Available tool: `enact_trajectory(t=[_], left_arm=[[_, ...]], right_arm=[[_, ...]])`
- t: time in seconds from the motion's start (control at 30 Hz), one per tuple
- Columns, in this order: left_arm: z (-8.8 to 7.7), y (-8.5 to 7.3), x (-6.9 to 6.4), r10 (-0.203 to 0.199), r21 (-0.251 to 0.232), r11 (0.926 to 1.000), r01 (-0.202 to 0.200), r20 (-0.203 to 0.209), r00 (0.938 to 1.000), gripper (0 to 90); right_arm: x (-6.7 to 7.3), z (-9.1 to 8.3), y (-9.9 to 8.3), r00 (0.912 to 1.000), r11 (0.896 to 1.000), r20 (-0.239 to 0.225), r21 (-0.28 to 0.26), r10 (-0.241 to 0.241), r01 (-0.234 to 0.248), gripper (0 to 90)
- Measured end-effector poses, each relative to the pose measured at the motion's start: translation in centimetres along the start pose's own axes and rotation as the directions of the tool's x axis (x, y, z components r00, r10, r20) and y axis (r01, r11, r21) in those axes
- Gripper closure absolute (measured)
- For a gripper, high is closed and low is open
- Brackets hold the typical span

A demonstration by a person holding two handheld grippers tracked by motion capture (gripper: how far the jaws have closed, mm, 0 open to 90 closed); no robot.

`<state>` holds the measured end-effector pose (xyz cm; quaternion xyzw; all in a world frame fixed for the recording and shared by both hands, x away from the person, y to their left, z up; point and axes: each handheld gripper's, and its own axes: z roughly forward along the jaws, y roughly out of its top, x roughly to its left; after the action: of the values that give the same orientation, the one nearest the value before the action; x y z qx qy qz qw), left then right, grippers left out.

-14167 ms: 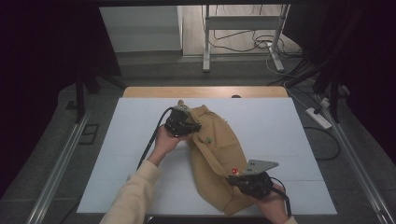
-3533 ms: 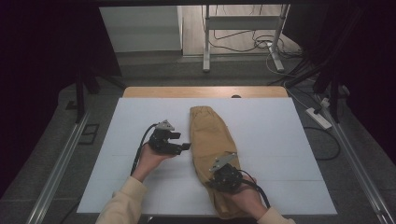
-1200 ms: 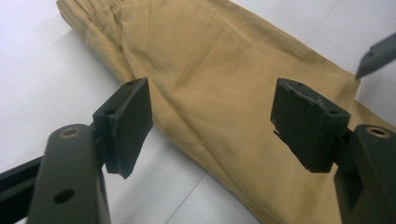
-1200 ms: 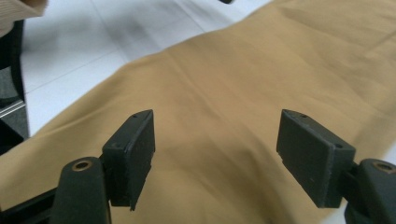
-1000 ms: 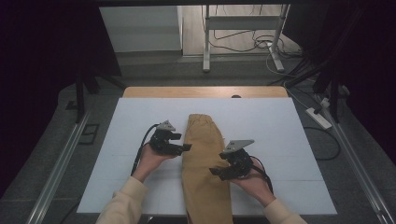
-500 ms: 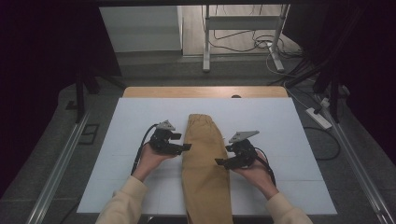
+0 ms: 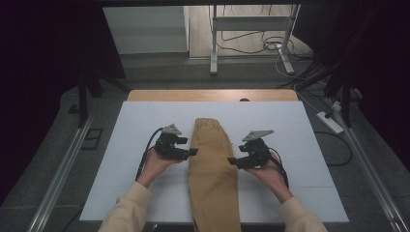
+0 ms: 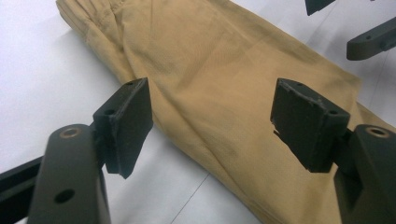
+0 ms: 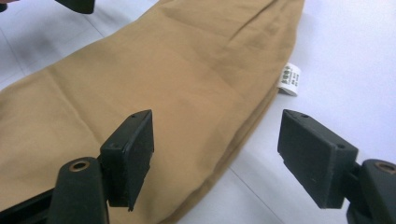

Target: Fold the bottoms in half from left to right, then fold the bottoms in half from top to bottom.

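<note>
From the high view, you had the tan trousers (image 7: 212, 174) folded lengthwise into a narrow strip down the middle of the white table (image 7: 121, 140), waistband toward the far edge and the legs running off the near edge. You held the left gripper (image 7: 189, 152) just beside the strip's left edge and the right gripper (image 7: 233, 161) just beside its right edge, both pointing inward across the cloth. Neither one held anything. That facing stance looked chosen so each tool could take one long edge at about the same place, which I judge to be the set-up for a fold across the garment's length.

In the left gripper view, your jaws stood spread wide with nothing between the pads (image 8: 128, 123). The trousers (image 8: 224, 88) lay flat beneath them, the folded edge running between the two jaws, so closing would have needed a descent first. The tips of the other gripper (image 8: 369, 44) showed at the upper right, across the cloth.

In the right gripper view, your jaws were likewise spread and empty, pads (image 9: 317, 156) clear of the fabric. The trousers (image 9: 154, 88) filled the left side; their stacked edge passed between the jaws, and a small white label (image 9: 290, 79) stuck out from the seam onto the table (image 9: 355, 56).
</note>
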<state>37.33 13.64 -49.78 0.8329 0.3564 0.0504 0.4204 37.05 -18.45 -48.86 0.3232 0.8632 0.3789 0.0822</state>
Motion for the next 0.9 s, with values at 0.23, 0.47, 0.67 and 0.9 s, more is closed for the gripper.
enact_trajectory(t=[0.23,0.47,0.67,0.9], left_arm=[[0.01,-0.01,0.19,-0.006,-0.003,1.0000,0.006,-0.002,1.0000,29.1],[-0.34,0.00,0.18,-0.008,-0.012,0.9999,0.008,-0.006,0.9999,29.1],[-0.38,0.14,0.26,-0.007,-0.016,0.9999,0.006,-0.010,0.9999,29.0],[-0.31,0.18,0.53,-0.013,-0.017,0.9998,0.013,-0.014,0.9998,29.0]], right_arm=[[-0.46,-0.22,0.05,0.9999,1.000,0.012,-0.002,0.011,-0.011,27.8],[-0.67,-0.22,0.06,0.9997,1.000,0.017,-0.002,0.015,-0.015,27.7],[-0.66,-0.39,0.19,0.9997,1.000,0.023,-0.015,0.013,-0.012,27.8],[-0.84,-0.06,0.68,0.9998,1.000,0.019,-0.012,0.010,-0.010,27.7]])
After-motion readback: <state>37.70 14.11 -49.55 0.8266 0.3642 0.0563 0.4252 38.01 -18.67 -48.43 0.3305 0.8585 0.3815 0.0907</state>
